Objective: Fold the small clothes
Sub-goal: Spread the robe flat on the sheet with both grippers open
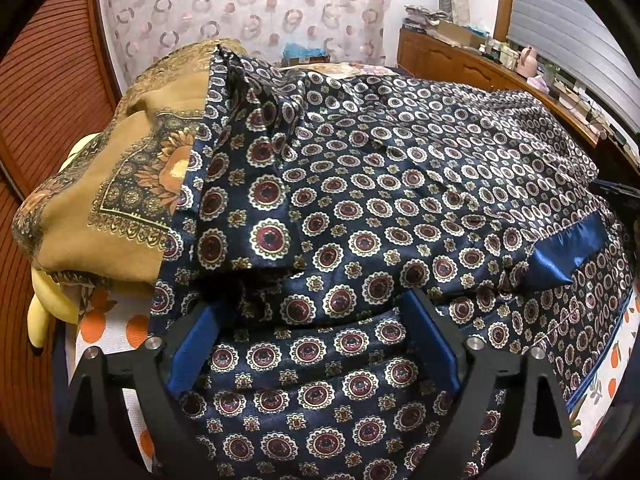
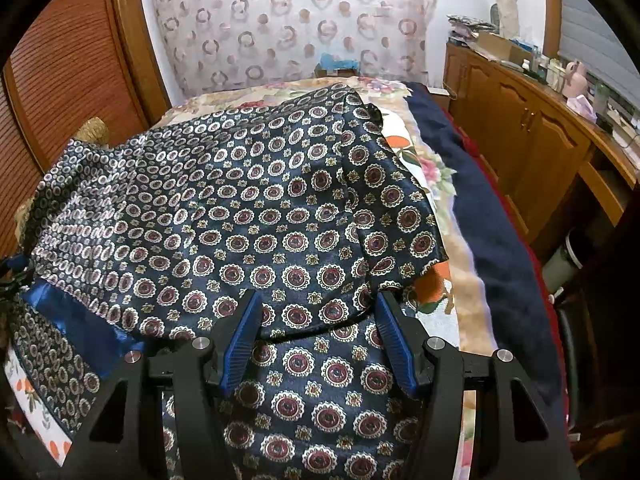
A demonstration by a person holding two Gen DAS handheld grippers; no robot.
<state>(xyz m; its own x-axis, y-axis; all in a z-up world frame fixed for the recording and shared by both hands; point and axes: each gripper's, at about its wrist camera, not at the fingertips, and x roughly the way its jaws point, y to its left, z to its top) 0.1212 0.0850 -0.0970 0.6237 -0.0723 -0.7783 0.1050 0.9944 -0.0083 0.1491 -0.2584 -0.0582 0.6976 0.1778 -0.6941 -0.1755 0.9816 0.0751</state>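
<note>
Glossy navy satin garment (image 1: pixel 400 200) w/ medallion print lies rumpled on bed (image 2: pixel 460 208), beside tan scarf (image 1: pixel 120 184). Left hand-held gripper (image 1: pixel 316 316) & right hand-held gripper (image 2: pixel 316 308) both wide open, fabric between fingers, ungripped.

A wooden cabinet (image 2: pixel 520 128) lines the right wall — cluttered on top (pink jug (image 2: pixel 576 74) included) — beside a ring-patterned curtain (image 2: pixel 288 20).

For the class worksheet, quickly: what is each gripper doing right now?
Left gripper: open, over the navy medallion-print garment, gripping nothing.
Right gripper: open, over the same garment, gripping nothing.
</note>
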